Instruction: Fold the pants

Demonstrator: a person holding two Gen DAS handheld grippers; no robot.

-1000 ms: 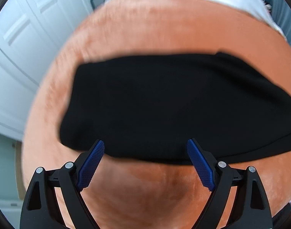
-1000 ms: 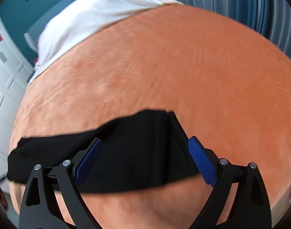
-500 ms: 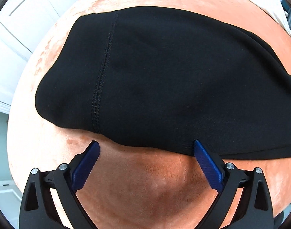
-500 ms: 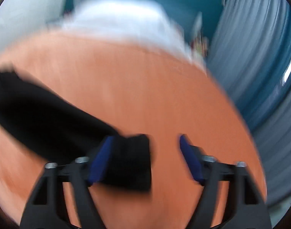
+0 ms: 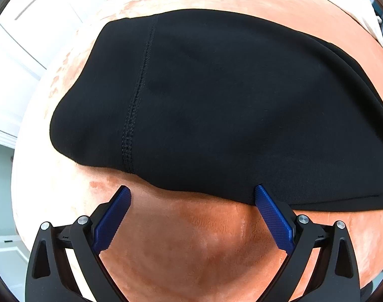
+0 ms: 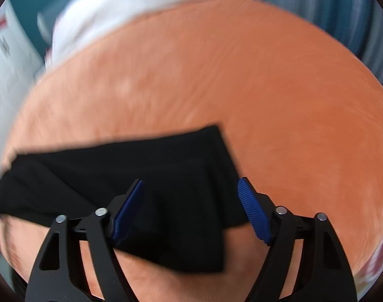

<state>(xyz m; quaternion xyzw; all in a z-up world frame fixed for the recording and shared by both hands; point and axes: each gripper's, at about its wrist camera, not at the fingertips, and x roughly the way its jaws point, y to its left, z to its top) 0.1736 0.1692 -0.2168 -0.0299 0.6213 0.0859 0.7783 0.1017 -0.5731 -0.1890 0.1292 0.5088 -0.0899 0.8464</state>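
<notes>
Pants: black pants (image 5: 216, 105) lie spread flat on the orange blanket (image 5: 191, 246); in my left view a stitched seam runs down the near end, and the hem edge trails off to the right.
Pants, far end: in my right view the pants (image 6: 131, 176) end in a squared edge, with a flap of cloth lying toward me between my fingers; this view is blurred.
My left gripper: my left gripper (image 5: 191, 196) points steeply down at the near edge of the pants, jaws spread wide.
Left contact: my right-hand pad (image 5: 271, 216) sits at the cloth's edge; the other pad stands over bare blanket. Nothing is clamped.
My right gripper: my right gripper (image 6: 191, 196) has its jaws closing, with black cloth between them.
Right contact: the left pad (image 6: 128, 209) lies against the cloth; the right pad stands at its outer edge. I see no pinch.
Surroundings: a white sheet (image 6: 121, 7) lies beyond the blanket; white panelled doors (image 5: 17, 58) stand to the left, blue curtains (image 6: 329, 2) to the right.
</notes>
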